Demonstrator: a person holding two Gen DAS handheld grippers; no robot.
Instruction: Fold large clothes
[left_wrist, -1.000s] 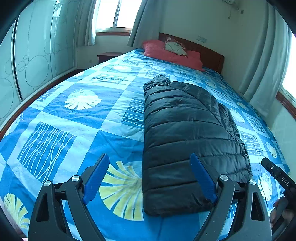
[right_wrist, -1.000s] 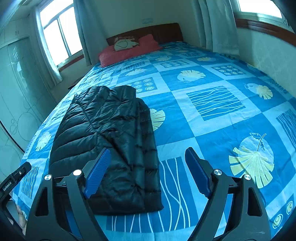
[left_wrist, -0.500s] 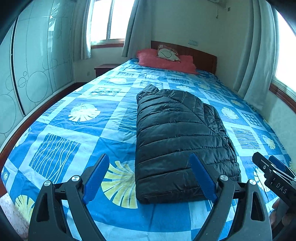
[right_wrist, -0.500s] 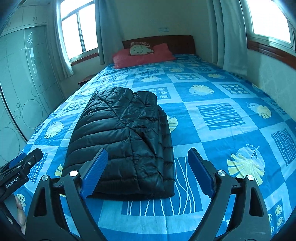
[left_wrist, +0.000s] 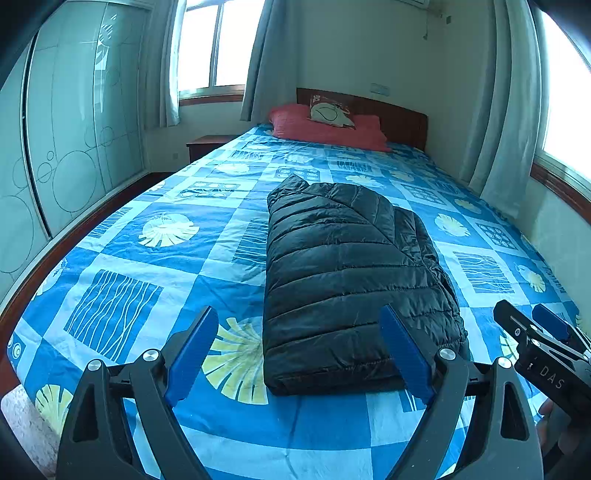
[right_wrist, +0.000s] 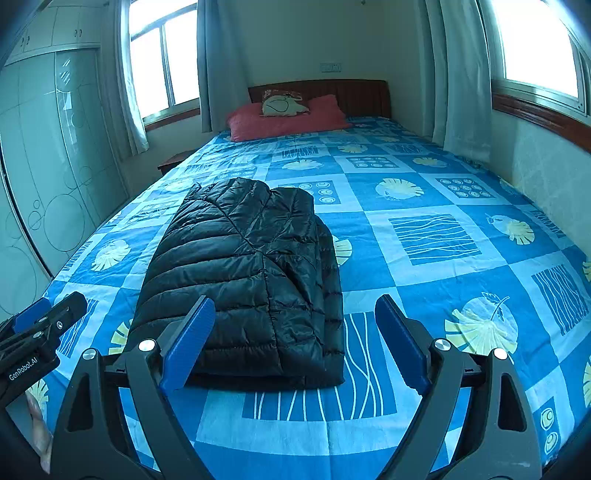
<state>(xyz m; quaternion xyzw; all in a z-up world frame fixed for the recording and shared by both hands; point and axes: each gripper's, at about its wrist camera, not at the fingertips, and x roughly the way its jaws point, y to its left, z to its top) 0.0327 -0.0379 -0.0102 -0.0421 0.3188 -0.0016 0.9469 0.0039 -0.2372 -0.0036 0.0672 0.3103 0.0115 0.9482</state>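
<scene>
The left claw (left_wrist: 299, 354) is released, its blue pads spread wide with nothing between them. The jacket (left_wrist: 351, 277) lies folded on the bed (left_wrist: 155, 280) just ahead of it, the near hem falling between the right pad and the middle of the gap in this view, apart from both pads. The right claw (right_wrist: 295, 343) is also released and grips nothing; from its view the jacket (right_wrist: 247, 273) sits ahead and toward its left pad, its near edge just beyond the fingertips. Each claw shows at the edge of the other's view: the right claw (left_wrist: 539, 343) to the right of the left one, the left claw (right_wrist: 40, 328) to the left of the right one. Far beyond both claws, a red pillow (right_wrist: 288, 118) rests at the headboard (right_wrist: 362, 96), with a small patterned cushion (right_wrist: 282, 105) on it.
</scene>
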